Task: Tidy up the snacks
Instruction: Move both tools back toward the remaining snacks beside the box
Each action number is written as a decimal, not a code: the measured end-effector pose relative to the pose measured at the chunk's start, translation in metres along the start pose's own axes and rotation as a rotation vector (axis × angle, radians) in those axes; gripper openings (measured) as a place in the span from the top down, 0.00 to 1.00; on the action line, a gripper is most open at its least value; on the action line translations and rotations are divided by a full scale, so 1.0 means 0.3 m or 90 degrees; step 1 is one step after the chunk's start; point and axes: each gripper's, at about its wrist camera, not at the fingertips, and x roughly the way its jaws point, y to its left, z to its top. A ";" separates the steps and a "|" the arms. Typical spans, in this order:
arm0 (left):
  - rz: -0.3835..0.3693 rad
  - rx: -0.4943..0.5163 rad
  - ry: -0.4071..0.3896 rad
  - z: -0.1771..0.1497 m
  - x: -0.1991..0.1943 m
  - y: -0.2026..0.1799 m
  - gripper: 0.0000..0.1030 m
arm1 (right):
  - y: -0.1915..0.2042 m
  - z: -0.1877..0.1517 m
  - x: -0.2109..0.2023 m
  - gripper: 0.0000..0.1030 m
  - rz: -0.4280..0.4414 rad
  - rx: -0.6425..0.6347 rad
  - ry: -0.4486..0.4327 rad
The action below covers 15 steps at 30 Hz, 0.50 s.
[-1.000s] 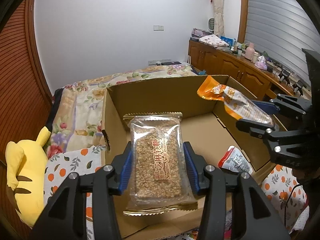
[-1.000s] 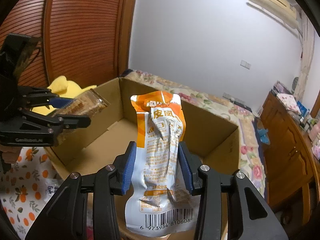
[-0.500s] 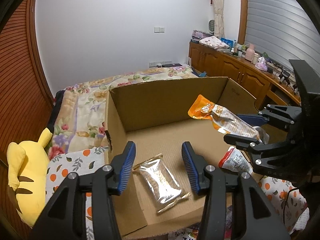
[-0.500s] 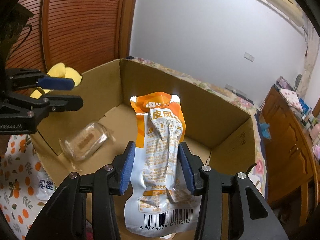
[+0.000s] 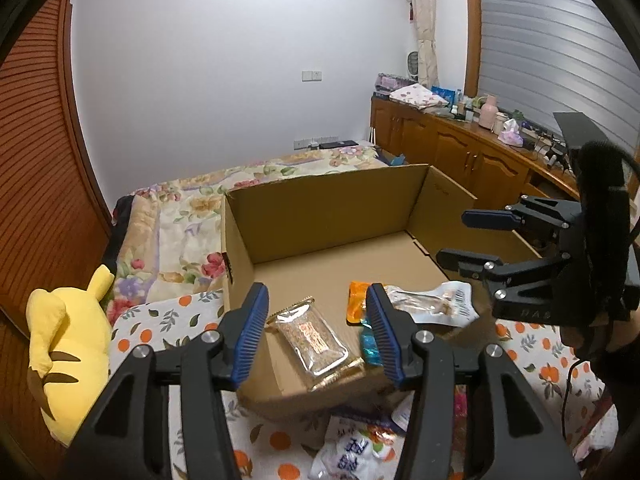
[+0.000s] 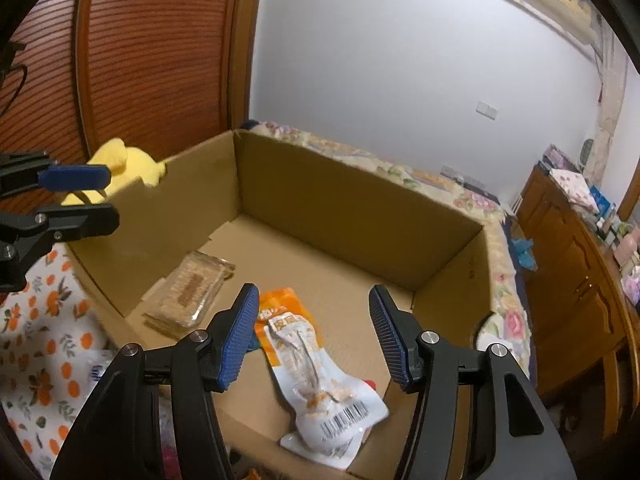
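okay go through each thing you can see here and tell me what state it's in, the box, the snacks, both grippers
Cardboard box: open, upright.
Sesame bar: lying flat in the box, sealed.
Orange pouch: lying in the box, crumpled, released.
Left gripper: open, holding nothing.
Right gripper: open, holding nothing.
White packet: outside the box, on the bedspread.

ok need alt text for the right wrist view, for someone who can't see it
An open right gripper hovers over a cardboard box holding an orange-and-white snack pouch and a clear-wrapped sesame bar. The open left gripper sits at the left edge, in front of a yellow plush toy.
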 end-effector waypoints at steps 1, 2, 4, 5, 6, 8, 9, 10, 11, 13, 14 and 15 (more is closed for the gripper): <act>0.000 0.003 -0.004 -0.006 -0.019 -0.006 0.50 | 0.001 -0.004 -0.027 0.43 0.003 0.004 -0.006; 0.000 0.005 -0.007 -0.012 -0.037 -0.011 0.50 | 0.005 -0.006 -0.045 0.43 0.005 0.006 -0.009; -0.002 0.006 -0.012 -0.026 -0.068 -0.024 0.46 | 0.018 -0.015 -0.088 0.43 0.006 0.008 -0.016; -0.005 0.008 -0.016 -0.036 -0.089 -0.033 0.45 | 0.028 -0.022 -0.109 0.43 0.006 0.008 -0.019; -0.007 0.011 -0.019 -0.045 -0.103 -0.041 0.44 | 0.038 -0.033 -0.137 0.43 0.005 0.007 -0.023; -0.009 0.014 -0.021 -0.059 -0.127 -0.055 0.43 | 0.046 -0.052 -0.171 0.43 0.005 0.009 -0.027; -0.011 0.016 -0.020 -0.071 -0.138 -0.063 0.43 | 0.053 -0.066 -0.196 0.43 0.006 0.012 -0.030; -0.012 0.017 -0.019 -0.078 -0.143 -0.066 0.43 | 0.058 -0.077 -0.212 0.43 0.007 0.014 -0.032; -0.015 0.019 -0.017 -0.091 -0.152 -0.074 0.42 | 0.065 -0.087 -0.229 0.43 0.008 0.015 -0.033; -0.018 0.020 -0.016 -0.112 -0.166 -0.088 0.42 | 0.080 -0.114 -0.258 0.43 0.008 0.017 -0.034; -0.020 0.020 -0.015 -0.123 -0.172 -0.092 0.42 | 0.091 -0.129 -0.274 0.43 0.008 0.019 -0.034; -0.023 0.021 -0.013 -0.136 -0.178 -0.100 0.41 | 0.096 -0.140 -0.283 0.43 0.010 0.021 -0.033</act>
